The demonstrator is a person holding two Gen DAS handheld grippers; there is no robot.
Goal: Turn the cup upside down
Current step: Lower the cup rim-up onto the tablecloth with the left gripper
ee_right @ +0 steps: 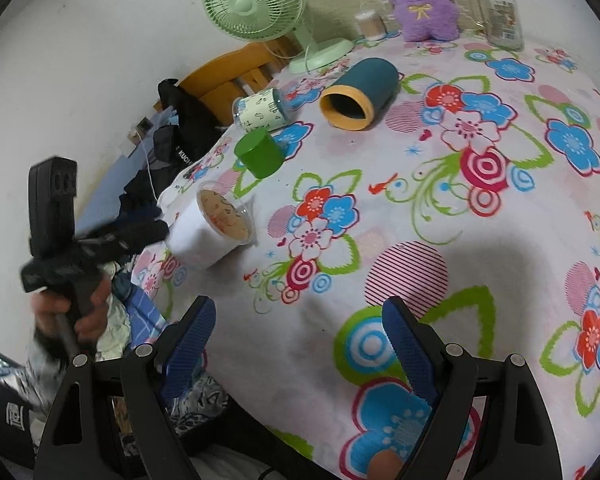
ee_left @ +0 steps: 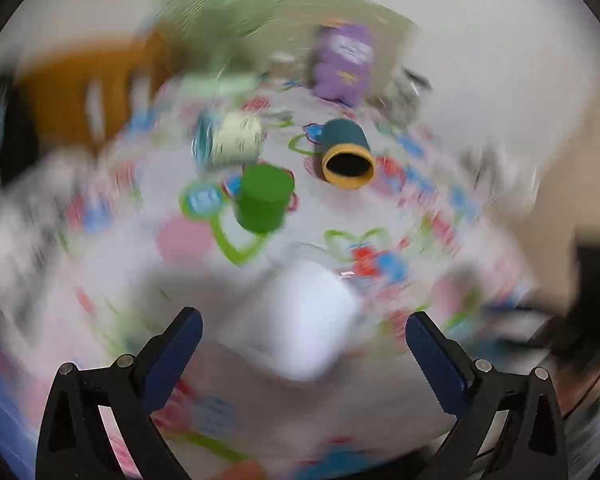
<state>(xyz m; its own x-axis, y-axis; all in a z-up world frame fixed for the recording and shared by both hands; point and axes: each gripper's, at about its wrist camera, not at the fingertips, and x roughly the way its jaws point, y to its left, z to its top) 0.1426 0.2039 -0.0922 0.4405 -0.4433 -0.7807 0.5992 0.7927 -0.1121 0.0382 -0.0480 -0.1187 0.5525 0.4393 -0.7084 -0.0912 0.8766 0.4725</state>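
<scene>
A white cup (ee_right: 208,228) lies on its side near the table's left edge, its open mouth facing right. In the blurred left wrist view it shows as a white shape (ee_left: 304,320) just ahead of my left gripper (ee_left: 304,320), which is open around nothing. A teal cup with a yellow rim (ee_right: 358,94) (ee_left: 346,150) lies on its side farther back. A green cup (ee_right: 260,152) (ee_left: 264,198) stands upside down. A patterned cup (ee_right: 260,110) (ee_left: 234,140) lies on its side. My right gripper (ee_right: 300,320) is open and empty above the tablecloth.
The floral tablecloth (ee_right: 480,240) covers the table. A green fan (ee_right: 256,4), a purple plush toy (ee_right: 420,0), a glass jar (ee_right: 500,12) and a small container (ee_right: 370,24) stand at the back. An orange chair (ee_right: 228,72) with dark clothes stands left.
</scene>
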